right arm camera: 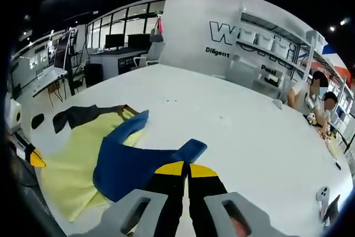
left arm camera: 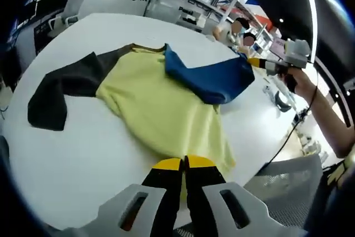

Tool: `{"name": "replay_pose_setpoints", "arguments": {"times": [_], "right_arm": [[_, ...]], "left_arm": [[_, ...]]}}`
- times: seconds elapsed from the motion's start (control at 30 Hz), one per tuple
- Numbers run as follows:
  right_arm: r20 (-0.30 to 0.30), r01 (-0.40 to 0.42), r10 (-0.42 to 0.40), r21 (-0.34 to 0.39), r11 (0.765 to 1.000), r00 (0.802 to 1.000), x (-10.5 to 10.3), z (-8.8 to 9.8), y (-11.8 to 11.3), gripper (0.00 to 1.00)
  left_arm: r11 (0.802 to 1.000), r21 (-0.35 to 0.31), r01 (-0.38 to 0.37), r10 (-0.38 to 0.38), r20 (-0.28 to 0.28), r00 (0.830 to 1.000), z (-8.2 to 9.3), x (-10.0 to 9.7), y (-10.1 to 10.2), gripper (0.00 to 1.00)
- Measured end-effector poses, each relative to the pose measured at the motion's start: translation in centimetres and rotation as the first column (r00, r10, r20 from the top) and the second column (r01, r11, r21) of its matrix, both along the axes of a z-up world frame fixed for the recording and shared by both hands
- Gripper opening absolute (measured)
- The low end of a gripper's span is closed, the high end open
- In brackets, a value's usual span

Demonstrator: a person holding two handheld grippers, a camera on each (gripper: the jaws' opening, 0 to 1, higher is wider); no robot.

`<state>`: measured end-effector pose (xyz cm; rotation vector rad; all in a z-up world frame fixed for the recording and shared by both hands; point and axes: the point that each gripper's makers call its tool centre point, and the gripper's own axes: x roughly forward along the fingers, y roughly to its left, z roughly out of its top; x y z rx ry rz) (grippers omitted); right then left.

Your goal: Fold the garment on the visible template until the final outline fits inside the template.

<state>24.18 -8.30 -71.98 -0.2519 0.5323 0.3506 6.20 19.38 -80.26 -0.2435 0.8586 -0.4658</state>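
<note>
Across the white counter (left arm camera: 83,154) lies the yellow shirt with one black and one blue sleeve (left arm camera: 166,109): blue sleeve folded inward by the right claw (right arm camera: 187,169), black sleeve unfolded; the left claw (left arm camera: 184,164) pinches the hem.

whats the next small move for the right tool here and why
Probably carry the blue sleeve further across the yellow body and lay it flat. The right tool appears shut on the sleeve's end, and the sleeve sits bunched and partly folded over the body, while the left tool appears shut on the hem. The black sleeve lies spread out, unfolded.
</note>
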Motion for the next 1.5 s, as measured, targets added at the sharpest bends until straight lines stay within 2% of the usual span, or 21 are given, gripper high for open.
{"name": "replay_pose_setpoints", "arguments": {"times": [0.1, 0.27, 0.5, 0.8, 1.5], "right_arm": [[-0.004, 0.015, -0.015, -0.001, 1.000, 1.000, 0.1, -0.3, -0.6, 0.00], [-0.008, 0.028, -0.029, -0.016, 0.999, 1.000, 0.2, -0.7, -1.2, 0.00], [-0.011, 0.037, -0.038, -0.030, 0.999, 0.999, 0.4, -0.9, -1.8, 0.00], [-0.016, 0.063, -0.064, -0.060, 0.996, 0.998, 0.7, -1.6, -3.5, 0.00], [-0.035, 0.140, -0.146, -0.135, 0.981, 0.989, 1.4, -4.0, -8.4, 0.00]], "left_arm": [[1.000, 0.014, -0.012, 0.012, 0.008, 1.000, 0.1, -0.1, 0.9, 0.00], [0.994, 0.039, -0.099, 0.099, 0.018, 0.995, 0.1, 0.4, 3.6, 0.00], [0.984, 0.091, -0.152, 0.151, 0.022, 0.988, 0.2, 0.4, 6.3, 0.00], [0.974, 0.130, -0.184, 0.182, 0.029, 0.983, 0.2, 0.5, 8.6, 0.00], [0.955, 0.185, -0.230, 0.233, 0.008, 0.972, -0.4, 0.3, 11.2, 0.00]]}}
